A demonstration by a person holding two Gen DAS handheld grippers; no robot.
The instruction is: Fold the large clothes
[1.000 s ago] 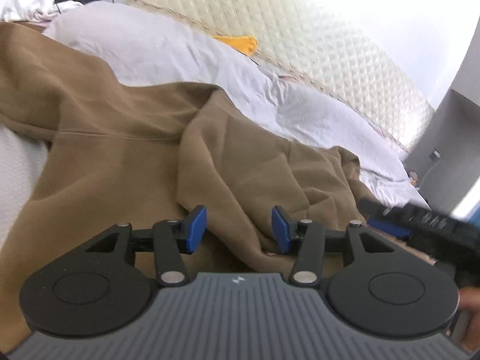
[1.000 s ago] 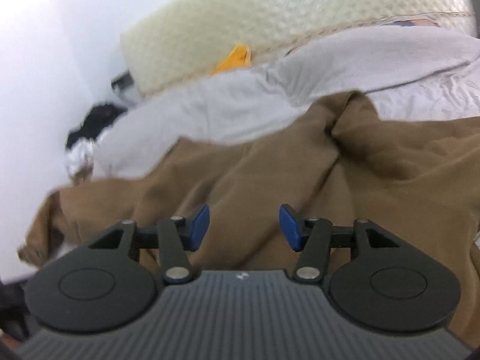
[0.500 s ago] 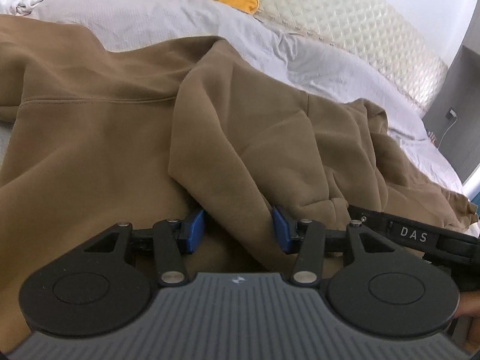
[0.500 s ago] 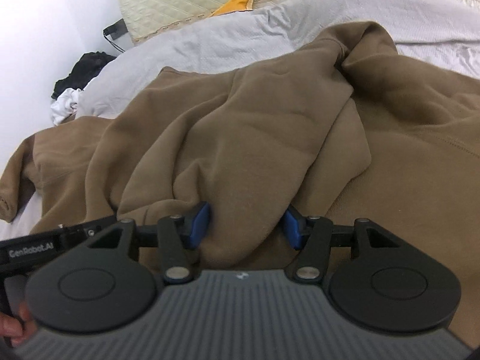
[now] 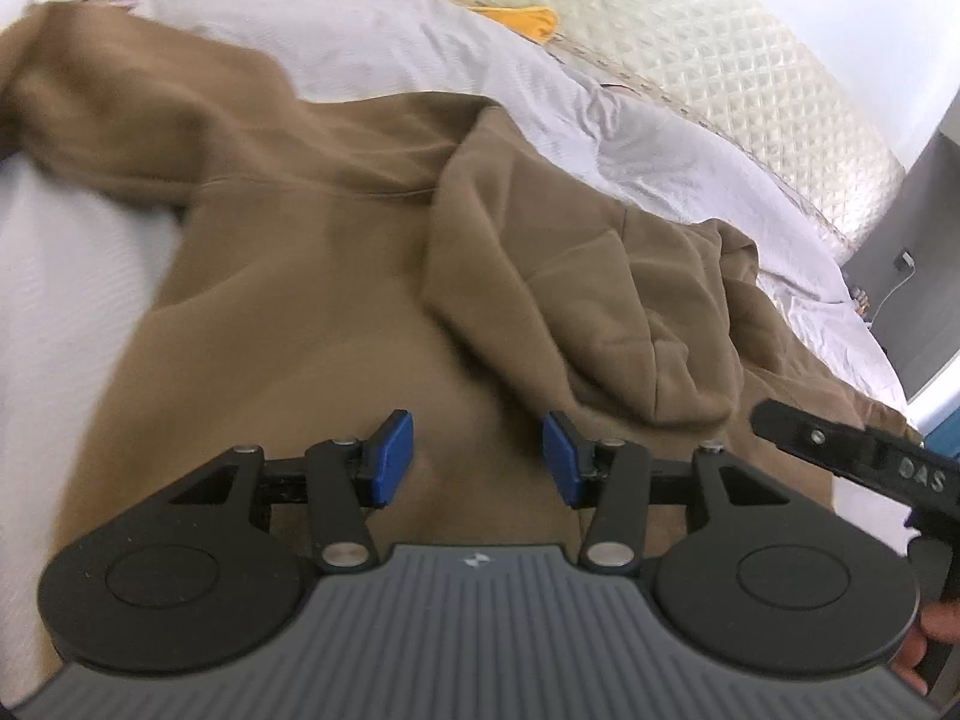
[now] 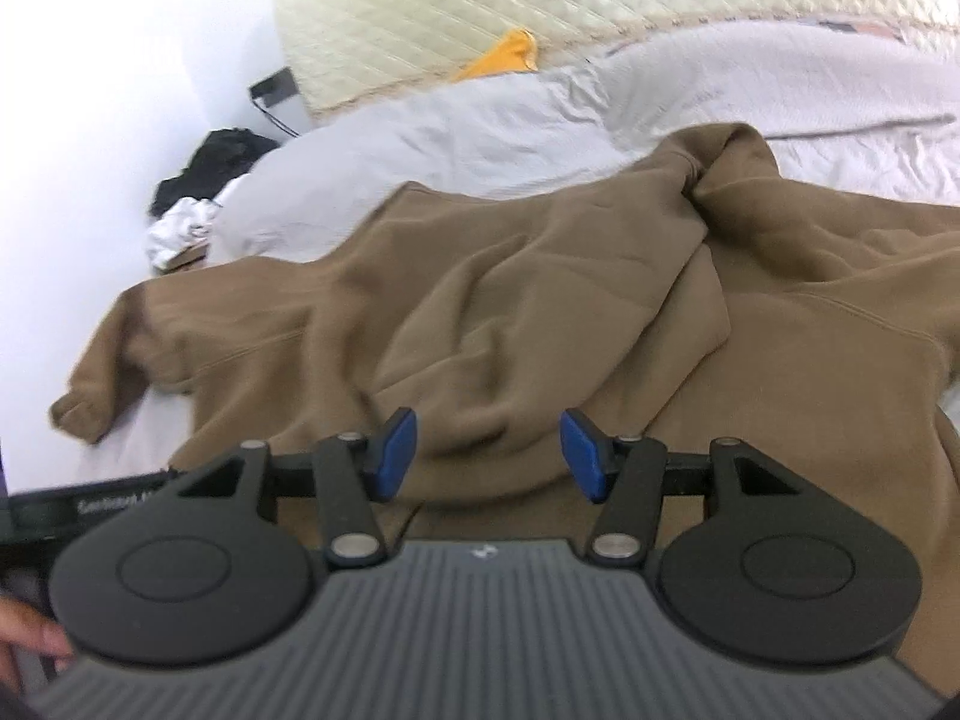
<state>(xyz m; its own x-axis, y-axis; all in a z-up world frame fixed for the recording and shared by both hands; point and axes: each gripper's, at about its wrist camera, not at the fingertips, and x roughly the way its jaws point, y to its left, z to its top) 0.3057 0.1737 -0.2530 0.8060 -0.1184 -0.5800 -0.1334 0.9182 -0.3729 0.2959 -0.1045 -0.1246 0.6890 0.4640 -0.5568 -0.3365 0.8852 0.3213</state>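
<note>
Two tongs: both spread wide with nothing between the blue pads, held low over the brown cloth.
Left tongs [image 5: 477, 459]: jaws apart, empty, hanging just above the flat body of the brown hoodie [image 5: 312, 300].
Right tongs [image 6: 489, 455]: jaws apart, empty, pointing at a rumpled fold of the hoodie [image 6: 540, 300].
Hoodie: spread across the bed [image 5: 66, 312], front panel flat near the tongs, hood bunched toward 1 o'clock in the left view.
Sleeve [image 6: 90, 402]: stretched out toward 9 o'clock in the right view, cuff resting on the white sheet.
Duvet [image 6: 450, 138]: pale grey, crumpled, lying beyond the hoodie toward 12 o'clock.
Headboard [image 5: 720, 60]: cream, quilted, behind the duvet.
Yellow cloth [image 6: 504, 54]: small piece wedged between headboard and duvet at 12 o'clock.
Dark and white clothes [image 6: 198, 192]: heaped at the bed's far corner, toward 10 o'clock in the right view.
Other tongs seen: the right one's black arm [image 5: 852, 456] shows at 3 o'clock of the left view.
</note>
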